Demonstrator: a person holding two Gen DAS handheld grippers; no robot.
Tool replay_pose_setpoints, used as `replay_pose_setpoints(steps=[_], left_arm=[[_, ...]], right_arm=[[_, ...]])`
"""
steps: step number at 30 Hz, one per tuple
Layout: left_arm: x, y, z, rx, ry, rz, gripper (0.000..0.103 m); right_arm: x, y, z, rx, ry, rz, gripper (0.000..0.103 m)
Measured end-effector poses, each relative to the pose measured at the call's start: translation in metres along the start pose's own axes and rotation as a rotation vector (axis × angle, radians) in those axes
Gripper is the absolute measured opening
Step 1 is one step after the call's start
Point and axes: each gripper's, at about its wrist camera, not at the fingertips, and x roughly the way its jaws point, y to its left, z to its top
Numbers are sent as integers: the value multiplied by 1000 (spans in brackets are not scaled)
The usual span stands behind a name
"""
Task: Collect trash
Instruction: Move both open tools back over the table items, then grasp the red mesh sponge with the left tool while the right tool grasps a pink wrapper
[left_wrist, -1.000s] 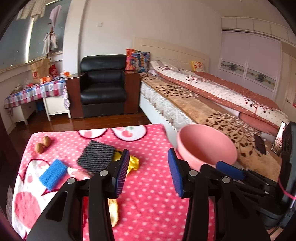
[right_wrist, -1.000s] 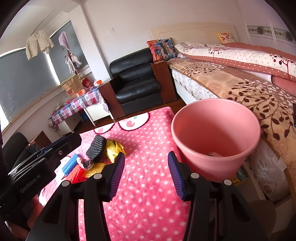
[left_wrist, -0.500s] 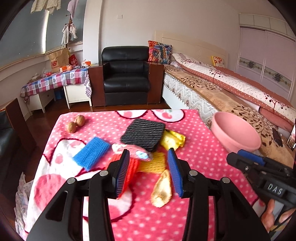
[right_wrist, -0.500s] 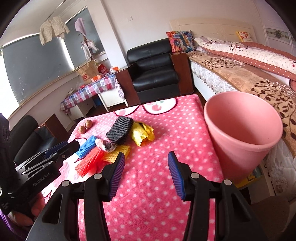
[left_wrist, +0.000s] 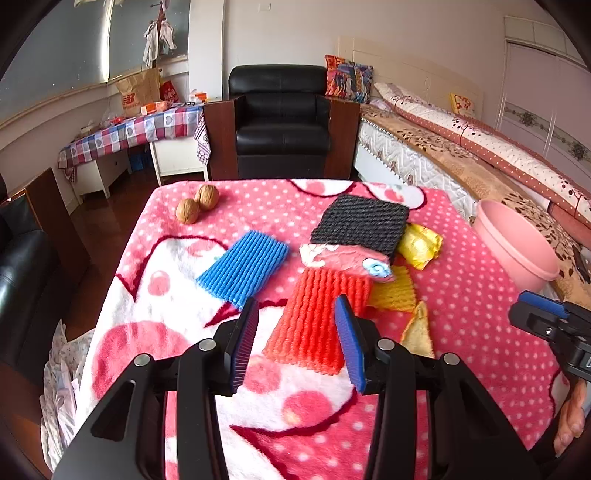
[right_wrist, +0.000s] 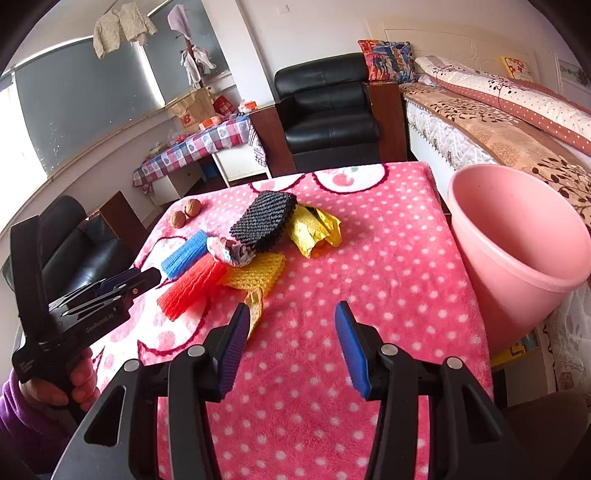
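A pile of trash lies on the pink polka-dot blanket (left_wrist: 476, 295): a red foam net (left_wrist: 317, 314), a blue foam net (left_wrist: 243, 267), a black foam net (left_wrist: 360, 223), a yellow foam net (right_wrist: 255, 275), a yellow wrapper (left_wrist: 421, 242) and a pink crumpled wrapper (left_wrist: 343, 258). My left gripper (left_wrist: 295, 343) hangs open just above the near end of the red net, nothing between its pads. My right gripper (right_wrist: 291, 349) is open over bare blanket, right of the pile. The pink bin (right_wrist: 517, 251) stands at the table's right edge.
Two walnuts (left_wrist: 195, 205) rest near the blanket's far left corner. Behind the table stand a black armchair (left_wrist: 282, 118), a checked side table (left_wrist: 129, 133) and a bed (left_wrist: 461, 147) on the right. A hand (right_wrist: 79, 380) in a purple sleeve holds the left tool.
Both views swung left from the bin toward the trash pile. My left gripper came down and forward over the red net. My right gripper shifted left and lower; the bin slid to the right edge.
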Motion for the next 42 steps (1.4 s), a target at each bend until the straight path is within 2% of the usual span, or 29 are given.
replay_pose_setpoints(steps=[6, 12, 15, 19, 20, 26, 30, 37, 39, 40, 41, 42], left_arm=[[27, 8, 3, -36, 62, -36, 43], [51, 16, -4, -81, 181, -74, 43], [47, 19, -9, -99, 166, -94, 43], [40, 20, -13, -110, 146, -93, 15], [37, 20, -14, -111, 139, -90, 13], [17, 32, -16, -156, 90, -98, 12], [5, 37, -14, -172, 51, -79, 12], [-4, 45, -13, -208, 15, -68, 12], [-4, 46, -12, -209, 15, -64, 12], [-4, 46, -12, -208, 14, -64, 12], [-5, 45, -12, -209, 12, -62, 12], [-6, 45, -12, -209, 10, -61, 12]], right_arm=[[7, 4, 0, -8, 19, -2, 48], [16, 16, 10, -53, 31, 15, 48], [21, 24, 18, -80, 29, 42, 48], [36, 38, 30, -99, 49, 87, 48], [42, 41, 34, -104, 60, 97, 48], [71, 65, 50, -172, 84, 106, 48], [91, 80, 54, -228, 98, 95, 41], [120, 88, 58, -261, 109, 57, 40], [128, 92, 56, -278, 119, 55, 30], [132, 92, 55, -280, 135, 54, 16], [134, 92, 54, -278, 145, 56, 7], [135, 90, 53, -269, 153, 54, 7]])
